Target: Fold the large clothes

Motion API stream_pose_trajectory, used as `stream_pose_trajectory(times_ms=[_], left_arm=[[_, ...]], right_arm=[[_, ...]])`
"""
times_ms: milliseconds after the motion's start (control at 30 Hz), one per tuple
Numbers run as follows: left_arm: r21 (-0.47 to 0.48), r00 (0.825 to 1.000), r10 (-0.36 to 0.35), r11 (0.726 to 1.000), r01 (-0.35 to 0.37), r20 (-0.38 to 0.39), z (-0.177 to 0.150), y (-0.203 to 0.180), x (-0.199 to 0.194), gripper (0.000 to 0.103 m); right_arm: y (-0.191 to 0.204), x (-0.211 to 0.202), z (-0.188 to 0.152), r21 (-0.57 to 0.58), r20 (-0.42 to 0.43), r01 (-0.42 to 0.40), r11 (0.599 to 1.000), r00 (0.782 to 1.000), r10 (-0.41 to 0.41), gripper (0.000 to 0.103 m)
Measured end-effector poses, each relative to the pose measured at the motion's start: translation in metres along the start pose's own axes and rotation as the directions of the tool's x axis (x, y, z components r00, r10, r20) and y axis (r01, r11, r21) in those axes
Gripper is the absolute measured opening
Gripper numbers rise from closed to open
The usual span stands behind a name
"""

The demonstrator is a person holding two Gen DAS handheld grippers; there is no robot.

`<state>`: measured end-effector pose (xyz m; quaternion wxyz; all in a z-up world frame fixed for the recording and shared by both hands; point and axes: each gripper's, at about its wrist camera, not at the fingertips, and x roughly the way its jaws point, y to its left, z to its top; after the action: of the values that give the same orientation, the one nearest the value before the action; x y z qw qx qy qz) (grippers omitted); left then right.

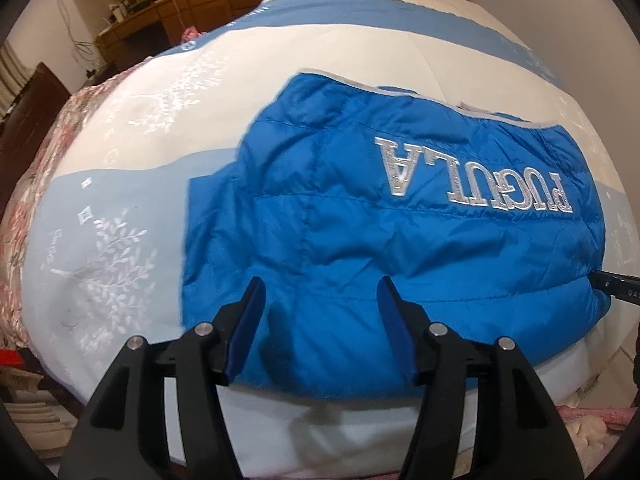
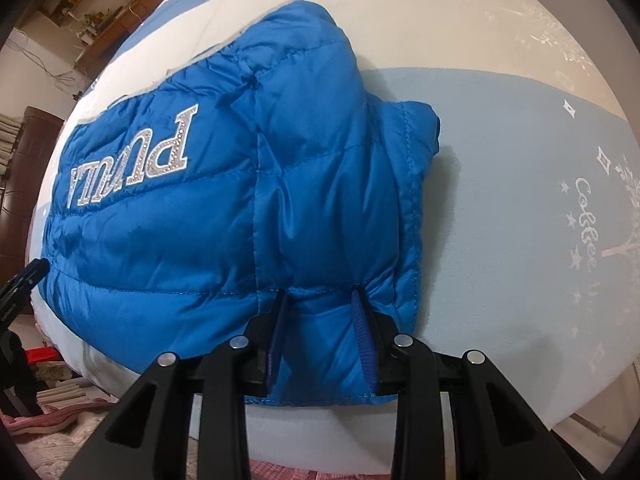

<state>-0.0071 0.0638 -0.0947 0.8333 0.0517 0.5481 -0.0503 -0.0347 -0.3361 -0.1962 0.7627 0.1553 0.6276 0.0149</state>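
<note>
A blue quilted puffer jacket (image 1: 400, 240) with silver upside-down lettering lies folded on the bed cover (image 1: 120, 208). My left gripper (image 1: 320, 292) hangs open over the jacket's near edge, with its blue pads apart and not pressing the fabric. My right gripper (image 2: 320, 300) is shut on the jacket (image 2: 200, 240), with a bunched fold of its near hem pinched between the pads. A folded sleeve lies over the jacket's right side in the right wrist view. Each gripper's tip shows at the other view's edge: the right gripper (image 1: 616, 286) and the left gripper (image 2: 24, 280).
The bed cover (image 2: 520, 184) is white and light blue with silver leaf prints. A pink floral blanket (image 1: 36, 184) lies along the bed's left side. Dark wooden furniture (image 1: 36, 96) and a desk (image 1: 132, 28) stand beyond. A pink rug (image 2: 60, 424) lies below the bed's near edge.
</note>
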Motion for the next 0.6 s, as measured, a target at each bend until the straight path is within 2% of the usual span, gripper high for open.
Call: stream_pose_trajectory(times_ms=[233,367,467,533,600], left_arm=[[-0.085,0.998,0.053,0.995,-0.054,-0.016,-0.013,0.03,-0.012,0.065],[-0.161,0.998,0.034,0.986,-0.041,-0.044,-0.024,0.047,-0.01,0.065],[-0.25,0.997,-0.055,0.968,0.039,-0.058,-0.033,0.06,-0.005,0.065],[-0.324,0.989,-0.137,0.939,0.113,-0.05,-0.039,0.07,-0.001,0.065],[-0.383,0.981,-0.19,0.909,0.161,-0.038,-0.044,0.078,0.004,0.065]], right_arm=[[0.002,0.004,0.003,-0.006,-0.012,-0.011,1.0,1.0,0.011,0.032],[0.0,0.004,0.004,-0.016,-0.022,-0.014,1.0,1.0,0.013,0.032],[0.001,0.004,0.004,-0.025,-0.03,-0.012,1.0,1.0,0.011,0.033],[0.001,0.004,0.005,-0.031,-0.037,-0.012,0.999,0.999,0.011,0.033],[0.003,0.005,0.006,-0.036,-0.042,-0.012,0.999,0.999,0.01,0.033]])
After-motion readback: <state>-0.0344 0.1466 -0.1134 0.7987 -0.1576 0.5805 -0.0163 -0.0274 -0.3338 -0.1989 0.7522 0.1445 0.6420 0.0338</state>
